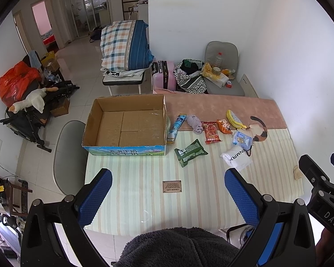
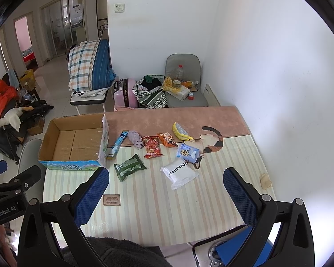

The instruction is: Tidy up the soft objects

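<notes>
Both claws (image 1: 168, 191) (image 2: 165, 188) agape, level above table (image 1: 144, 200).

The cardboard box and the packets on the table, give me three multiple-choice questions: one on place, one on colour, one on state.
1. Where does the cardboard box sit relative to the packets?
A. To their left
B. To their right
C. On top of them

2. What colour is the packet nearest the box's front corner?
A. Orange
B. Green
C. White

3. What is in the box?
A. Packets
B. A towel
C. Nothing

Answers: 1 A, the packets lie to its right on the table. 2 B, its wrapper is dark green. 3 C, only the bare cardboard floor shows.
</notes>
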Motion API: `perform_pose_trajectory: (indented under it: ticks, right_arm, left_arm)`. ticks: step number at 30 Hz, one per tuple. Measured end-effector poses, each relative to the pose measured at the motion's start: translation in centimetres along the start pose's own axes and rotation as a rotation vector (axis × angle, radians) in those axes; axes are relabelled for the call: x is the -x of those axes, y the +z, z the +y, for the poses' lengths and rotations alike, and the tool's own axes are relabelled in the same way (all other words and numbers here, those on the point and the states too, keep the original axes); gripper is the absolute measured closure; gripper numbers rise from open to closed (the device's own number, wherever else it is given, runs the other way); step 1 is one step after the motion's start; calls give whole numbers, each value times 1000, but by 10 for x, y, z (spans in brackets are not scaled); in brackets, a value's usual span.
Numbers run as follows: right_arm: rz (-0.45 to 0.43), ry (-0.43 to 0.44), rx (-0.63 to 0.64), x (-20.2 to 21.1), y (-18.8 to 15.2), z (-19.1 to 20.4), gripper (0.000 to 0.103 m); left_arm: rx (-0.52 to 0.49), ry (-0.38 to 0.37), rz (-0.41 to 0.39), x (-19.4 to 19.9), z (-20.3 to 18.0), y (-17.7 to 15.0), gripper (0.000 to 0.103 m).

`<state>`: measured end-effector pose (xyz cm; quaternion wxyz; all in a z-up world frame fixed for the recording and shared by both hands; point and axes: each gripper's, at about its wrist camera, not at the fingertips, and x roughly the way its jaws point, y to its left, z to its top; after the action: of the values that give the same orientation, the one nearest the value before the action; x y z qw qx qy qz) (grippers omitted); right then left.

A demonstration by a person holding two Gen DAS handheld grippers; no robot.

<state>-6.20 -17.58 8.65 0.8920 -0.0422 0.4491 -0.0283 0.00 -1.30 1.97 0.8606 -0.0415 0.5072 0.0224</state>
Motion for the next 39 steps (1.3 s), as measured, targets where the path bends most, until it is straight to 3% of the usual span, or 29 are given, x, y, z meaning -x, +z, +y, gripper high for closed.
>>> perform_pose_trajectory:
  ticks: [17, 21, 26, 28, 39]
  right_arm:
    - [-4, 10, -2, 1, 1, -3, 0]
    - [29, 15, -34, -16, 0, -14, 0]
    - [146, -10, -94, -96, 3, -52, 0]
    - [197, -20, -86, -134, 1, -61, 0]
    - [528, -46, 199, -400, -36, -65, 0]
  left_arm:
    - [3, 0, -4, 0, 2, -2, 0]
    - [-37, 39, -14, -18, -8, 8, 0]
    - [-178, 147, 18, -84, -33, 28, 0]
    - [-245, 164, 70, -125, -46, 36, 0]
    - [-565, 200, 390, -341, -108, 34, 0]
